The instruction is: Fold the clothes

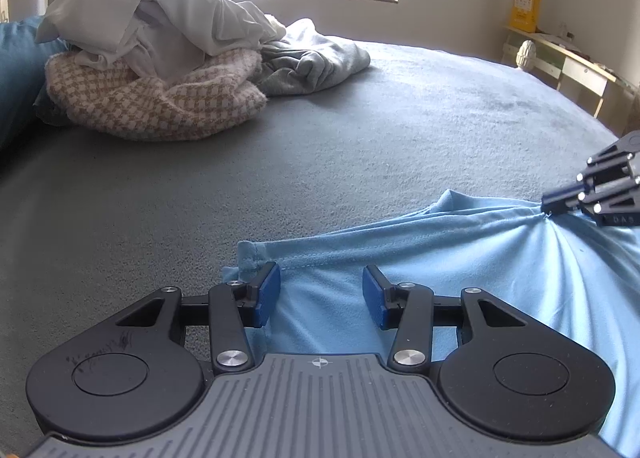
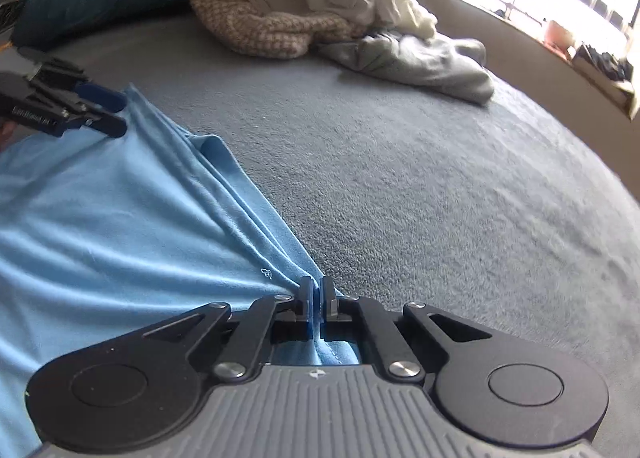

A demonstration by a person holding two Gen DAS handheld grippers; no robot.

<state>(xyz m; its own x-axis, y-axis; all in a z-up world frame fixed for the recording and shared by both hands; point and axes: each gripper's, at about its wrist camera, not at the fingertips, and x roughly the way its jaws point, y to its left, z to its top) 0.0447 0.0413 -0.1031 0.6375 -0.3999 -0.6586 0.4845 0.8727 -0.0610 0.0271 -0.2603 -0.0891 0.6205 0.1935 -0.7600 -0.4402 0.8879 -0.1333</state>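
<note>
Lt blue shirt (image 1: 460,258), grey bedcover (image 1: 360,130), tan-white houndstooth knit (image 1: 152,102)

Left gripper (image 1: 321,295) agape, right gripper (image 2: 317,300) clamped.

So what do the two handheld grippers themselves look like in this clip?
Both match. The left gripper and the right gripper each have black linkage arms with silver screw heads, two round black discs at the base, and a grey ribbed plate bearing a small crosshair mark. The finger pads are blue. The left one's left disc carries scribbled scratch marks. No cables or sleeves show.
</note>
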